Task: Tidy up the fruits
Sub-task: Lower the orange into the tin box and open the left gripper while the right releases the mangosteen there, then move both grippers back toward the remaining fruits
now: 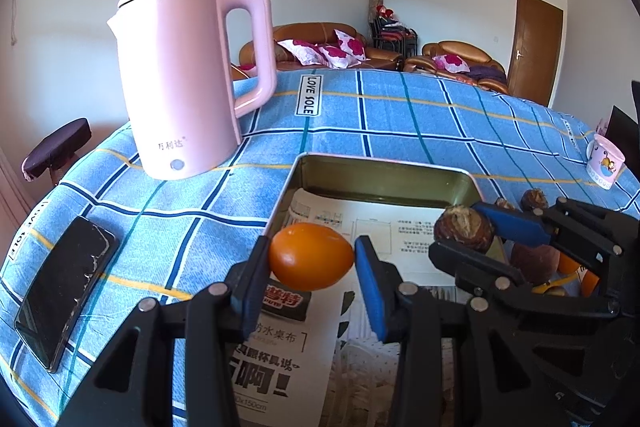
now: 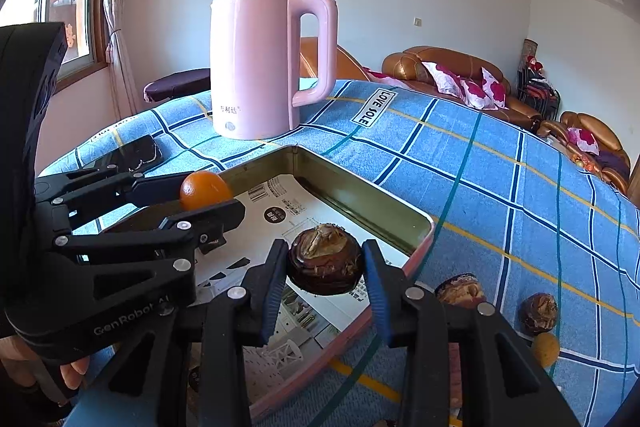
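— What has each hand got?

— The left gripper (image 1: 312, 259) is clamped on a small orange fruit (image 1: 310, 255), a kumquat by the look of it, held over the near left part of the metal tin (image 1: 384, 175). The right gripper (image 2: 325, 269) is clamped on a brown water chestnut (image 2: 325, 259), above the tin's right side.

— What's in the tin?

— A printed paper sheet (image 2: 276, 211) lines the bottom.

— More fruit about?

— Yes, on the blue checked tablecloth (image 2: 500, 195) to the right of the tin: two more water chestnuts (image 2: 538, 313) and a yellowish fruit (image 2: 546, 349) near them.

— And beyond?

— A pink electric kettle (image 1: 188, 79) stands at the far left, a black phone (image 1: 64, 291) lies near the left edge, and a cartoon mug (image 1: 604, 161) sits far right.
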### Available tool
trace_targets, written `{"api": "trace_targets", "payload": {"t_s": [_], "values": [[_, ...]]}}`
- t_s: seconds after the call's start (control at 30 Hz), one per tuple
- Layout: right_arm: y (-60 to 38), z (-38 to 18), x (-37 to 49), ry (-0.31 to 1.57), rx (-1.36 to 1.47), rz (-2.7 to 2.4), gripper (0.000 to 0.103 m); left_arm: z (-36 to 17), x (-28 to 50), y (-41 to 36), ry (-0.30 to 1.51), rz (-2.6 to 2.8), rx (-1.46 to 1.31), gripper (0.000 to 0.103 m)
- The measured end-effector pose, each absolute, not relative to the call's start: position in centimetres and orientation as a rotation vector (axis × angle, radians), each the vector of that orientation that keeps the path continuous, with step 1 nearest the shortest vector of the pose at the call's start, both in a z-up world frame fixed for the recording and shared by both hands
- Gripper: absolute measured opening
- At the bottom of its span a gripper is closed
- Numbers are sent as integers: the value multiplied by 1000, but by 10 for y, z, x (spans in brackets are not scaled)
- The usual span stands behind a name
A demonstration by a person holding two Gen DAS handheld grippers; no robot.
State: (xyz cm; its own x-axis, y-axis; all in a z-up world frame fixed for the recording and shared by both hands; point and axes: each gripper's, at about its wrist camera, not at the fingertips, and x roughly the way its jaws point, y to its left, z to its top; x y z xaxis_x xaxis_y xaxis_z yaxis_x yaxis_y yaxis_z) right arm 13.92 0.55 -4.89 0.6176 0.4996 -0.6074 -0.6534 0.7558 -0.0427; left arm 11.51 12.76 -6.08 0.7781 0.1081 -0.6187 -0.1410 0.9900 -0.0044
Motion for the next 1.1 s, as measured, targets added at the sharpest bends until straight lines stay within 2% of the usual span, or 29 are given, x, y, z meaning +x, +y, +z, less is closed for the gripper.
{"api": "trace_targets", "payload": {"t_s": [0.47,0.53,0.6,0.67,0.7,0.87,1.1], "values": [[5,-52,144,633,-270,673,40,-61,114,128,676,147,-63,44],[4,-50,142,621,-268,661,44,-60,108,128,666,154,-82,44],[0,-48,138,598,-269,637,54,-57,101,127,646,165,-89,46],[-6,-45,137,592,-256,624,62,-53,93,126,624,176,-92,59],[-9,-43,136,593,-241,629,63,-50,89,126,611,181,-98,64],[-38,-26,120,559,-199,636,67,-34,67,115,528,153,-120,97],[-111,-17,91,513,-223,503,70,-23,50,62,473,51,-81,99]]}}
